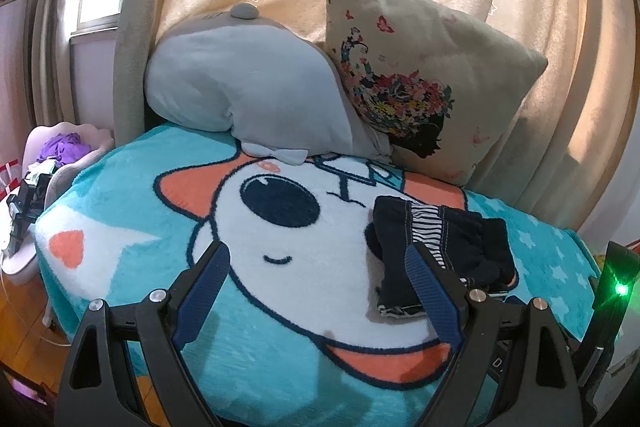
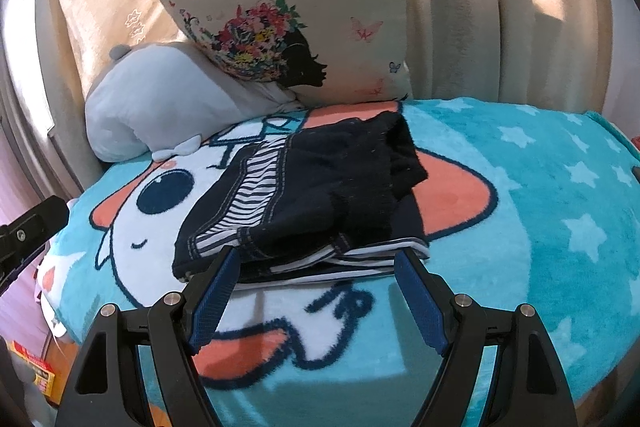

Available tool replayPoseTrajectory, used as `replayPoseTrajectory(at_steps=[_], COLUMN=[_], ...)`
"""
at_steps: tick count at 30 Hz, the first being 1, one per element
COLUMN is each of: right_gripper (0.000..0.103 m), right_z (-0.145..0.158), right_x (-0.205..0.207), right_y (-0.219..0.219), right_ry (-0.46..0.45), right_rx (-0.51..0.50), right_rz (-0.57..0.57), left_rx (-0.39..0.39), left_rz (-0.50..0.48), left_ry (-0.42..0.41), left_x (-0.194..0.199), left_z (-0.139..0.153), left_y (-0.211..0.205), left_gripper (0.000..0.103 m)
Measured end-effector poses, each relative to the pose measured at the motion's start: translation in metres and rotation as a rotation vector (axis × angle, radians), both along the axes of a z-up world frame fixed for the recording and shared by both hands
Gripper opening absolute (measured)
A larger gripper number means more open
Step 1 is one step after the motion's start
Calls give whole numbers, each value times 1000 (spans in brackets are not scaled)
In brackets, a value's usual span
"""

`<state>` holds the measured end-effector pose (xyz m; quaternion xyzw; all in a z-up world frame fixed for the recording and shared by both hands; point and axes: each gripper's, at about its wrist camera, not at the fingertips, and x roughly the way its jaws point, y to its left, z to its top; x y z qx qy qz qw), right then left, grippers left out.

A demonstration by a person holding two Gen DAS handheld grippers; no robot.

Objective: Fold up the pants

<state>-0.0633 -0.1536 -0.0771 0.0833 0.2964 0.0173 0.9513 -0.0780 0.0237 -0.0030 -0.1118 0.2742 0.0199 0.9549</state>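
Note:
The dark navy pants [image 2: 320, 187] with a striped lining lie folded in a compact stack on the turquoise cartoon blanket [image 2: 540, 187]. They also show in the left wrist view [image 1: 444, 243], to the right of centre. My left gripper [image 1: 318, 255] is open and empty, hovering above the blanket to the left of the pants; its right finger overlaps their near edge in view. My right gripper [image 2: 316, 261] is open and empty, just in front of the stack's near edge.
A butterfly-print cushion [image 2: 312, 11] and a pale blue plush pillow [image 2: 160, 99] lean against the beige curtain [image 2: 500, 7] behind the pants. A chair with purple clothes [image 1: 64, 147] stands left of the bed. The blanket [image 1: 256, 347] covers the bed.

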Motion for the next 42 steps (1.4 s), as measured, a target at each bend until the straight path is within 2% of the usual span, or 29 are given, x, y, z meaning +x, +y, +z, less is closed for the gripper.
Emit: replayPoseTrajectory(at_steps=[8, 11, 21, 25, 31, 38, 40, 42], right_gripper=[84, 86, 86, 86, 88, 88, 88, 88], right_z=[2, 1, -6, -3, 3, -25, -28, -25], right_x=[-2, -5, 0, 3, 29, 71, 78, 82], right_y=[0, -6, -36, -52, -92, -104, -101, -95], right_ry=[-4, -19, -5, -4, 35, 137, 138, 119], right_rx=[14, 2, 89, 136, 346, 502, 503, 481], right_rz=[6, -15, -49, -45, 13, 67, 71, 88], left_rx=[34, 49, 79, 6, -146, -198, -189, -148], left_rz=[-9, -34, -46, -88, -137, -249, -269, -284], left_ry=[37, 87, 143, 173, 253, 342, 360, 357], left_x=[3, 11, 22, 32, 63, 102, 110, 116], left_z=[-5, -12, -21, -23, -38, -61, -68, -70], left_y=[-8, -16, -31, -25, -10, -29, -36, -48], left_gripper=[90, 90, 90, 90, 90, 90, 90, 90])
